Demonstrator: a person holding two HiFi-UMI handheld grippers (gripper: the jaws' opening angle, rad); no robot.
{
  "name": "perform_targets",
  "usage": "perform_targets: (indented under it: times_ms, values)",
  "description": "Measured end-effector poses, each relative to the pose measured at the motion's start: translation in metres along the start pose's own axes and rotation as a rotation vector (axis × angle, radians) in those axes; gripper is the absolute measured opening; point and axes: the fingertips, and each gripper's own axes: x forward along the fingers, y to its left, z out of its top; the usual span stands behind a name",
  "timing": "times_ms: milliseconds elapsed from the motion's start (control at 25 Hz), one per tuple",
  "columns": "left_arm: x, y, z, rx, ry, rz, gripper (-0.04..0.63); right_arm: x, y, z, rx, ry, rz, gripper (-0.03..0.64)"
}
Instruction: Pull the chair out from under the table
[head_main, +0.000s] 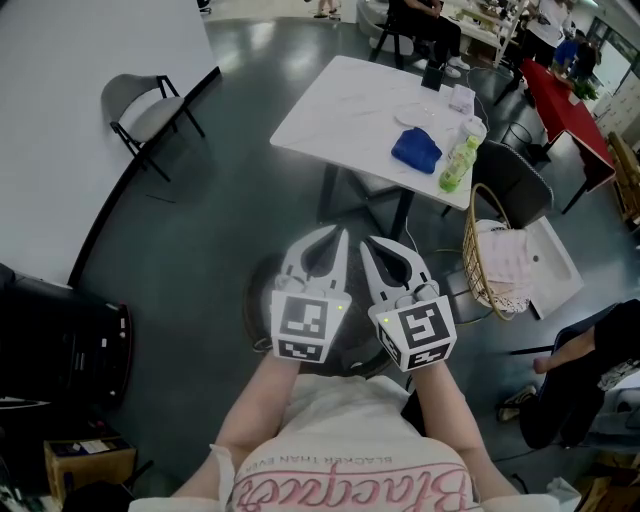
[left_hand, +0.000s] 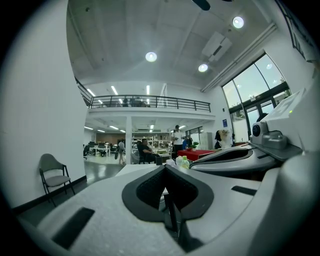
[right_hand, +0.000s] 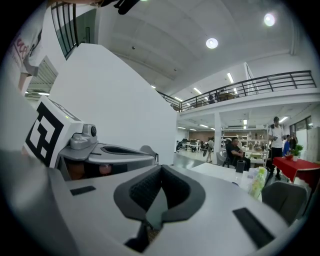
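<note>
Now the left gripper (head_main: 340, 232) and right gripper (head_main: 366, 243) hold their jaws closed, empty, while the dark chair (head_main: 512, 182) sits tucked at the white counter's (head_main: 340, 110) right edge, at two o'clock, nearer the right gripper.

Right under the jaws, the table's (head_main: 340, 110) round base is largely covered by the left gripper (head_main: 333, 236) and right gripper (head_main: 375, 245). Ahead and right of the jaws, the chair's (head_main: 512, 182) seat is hidden beneath the tabletop. The bottle's (head_main: 459, 160) label cannot be read: too small.
</note>
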Motion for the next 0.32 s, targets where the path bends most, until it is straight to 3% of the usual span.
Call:
perform_targets:
  times_ms: [320]
  values:
    - [0.0027, -0.0090, 0.0001, 0.011, 0.001, -0.018, 0.002, -0.0035, -0.0074, -0.0018, 0.014, -0.007, -0.008, 0.003]
